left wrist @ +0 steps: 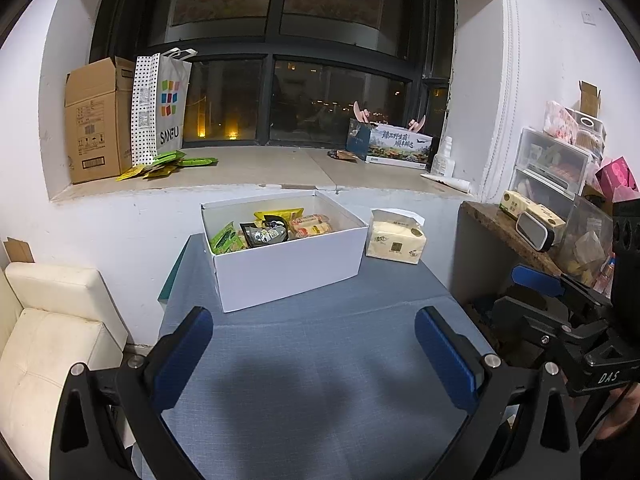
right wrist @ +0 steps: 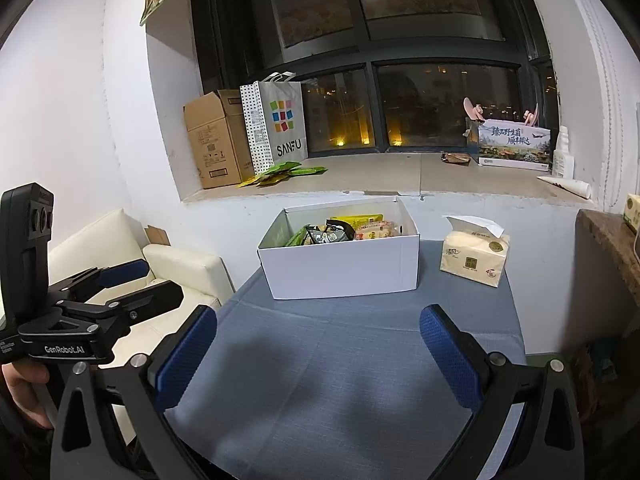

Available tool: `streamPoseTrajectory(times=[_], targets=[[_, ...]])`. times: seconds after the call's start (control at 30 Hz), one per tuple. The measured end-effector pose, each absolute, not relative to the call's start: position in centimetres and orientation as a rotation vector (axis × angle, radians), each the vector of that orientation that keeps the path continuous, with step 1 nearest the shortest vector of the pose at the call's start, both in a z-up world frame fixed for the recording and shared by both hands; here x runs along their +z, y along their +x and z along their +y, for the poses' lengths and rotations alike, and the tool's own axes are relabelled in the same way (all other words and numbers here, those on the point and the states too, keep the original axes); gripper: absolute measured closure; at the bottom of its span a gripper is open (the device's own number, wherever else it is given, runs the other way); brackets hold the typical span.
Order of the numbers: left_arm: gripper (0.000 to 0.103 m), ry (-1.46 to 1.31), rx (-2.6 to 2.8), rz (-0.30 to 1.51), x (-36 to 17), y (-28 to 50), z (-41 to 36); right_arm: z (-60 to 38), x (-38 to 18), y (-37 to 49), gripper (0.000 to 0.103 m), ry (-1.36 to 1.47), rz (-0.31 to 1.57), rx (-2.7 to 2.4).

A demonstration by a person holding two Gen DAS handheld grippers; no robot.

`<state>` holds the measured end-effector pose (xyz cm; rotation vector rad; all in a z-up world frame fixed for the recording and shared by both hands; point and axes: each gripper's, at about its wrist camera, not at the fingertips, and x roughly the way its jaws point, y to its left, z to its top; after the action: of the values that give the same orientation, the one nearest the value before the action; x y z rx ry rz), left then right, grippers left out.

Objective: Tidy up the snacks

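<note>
An open white box (left wrist: 288,268) (right wrist: 344,268) stands at the far side of the blue-grey table (left wrist: 320,408) (right wrist: 320,400). Inside it lie several snack packets (left wrist: 272,228) (right wrist: 340,230): green, black, yellow and orange. More green and yellow packets (left wrist: 168,164) (right wrist: 284,174) lie on the window sill, and a brown one (left wrist: 342,155) (right wrist: 456,157) sits further right. My left gripper (left wrist: 316,344) (right wrist: 144,282) hovers open and empty over the near table. My right gripper (right wrist: 320,344) (left wrist: 524,294) is beside it, also open and empty.
A tissue pack (left wrist: 396,240) (right wrist: 474,258) sits right of the white box. On the sill stand a cardboard box (left wrist: 96,120), a SANFU bag (left wrist: 164,108) and a printed carton (left wrist: 400,146). A cream sofa (left wrist: 44,340) is left of the table, cluttered shelves (left wrist: 560,184) to the right.
</note>
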<state>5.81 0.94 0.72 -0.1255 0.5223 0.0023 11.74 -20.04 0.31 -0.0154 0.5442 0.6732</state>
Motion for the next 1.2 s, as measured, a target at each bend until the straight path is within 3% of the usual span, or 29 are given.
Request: streamPoseTrajectory(times=[1.2], targets=[[0.0,-0.12,-0.016,0.534,0.29,6.09,0.32,-20.57,0.5,11.89,0.0,-0.031,0.542,0.675]])
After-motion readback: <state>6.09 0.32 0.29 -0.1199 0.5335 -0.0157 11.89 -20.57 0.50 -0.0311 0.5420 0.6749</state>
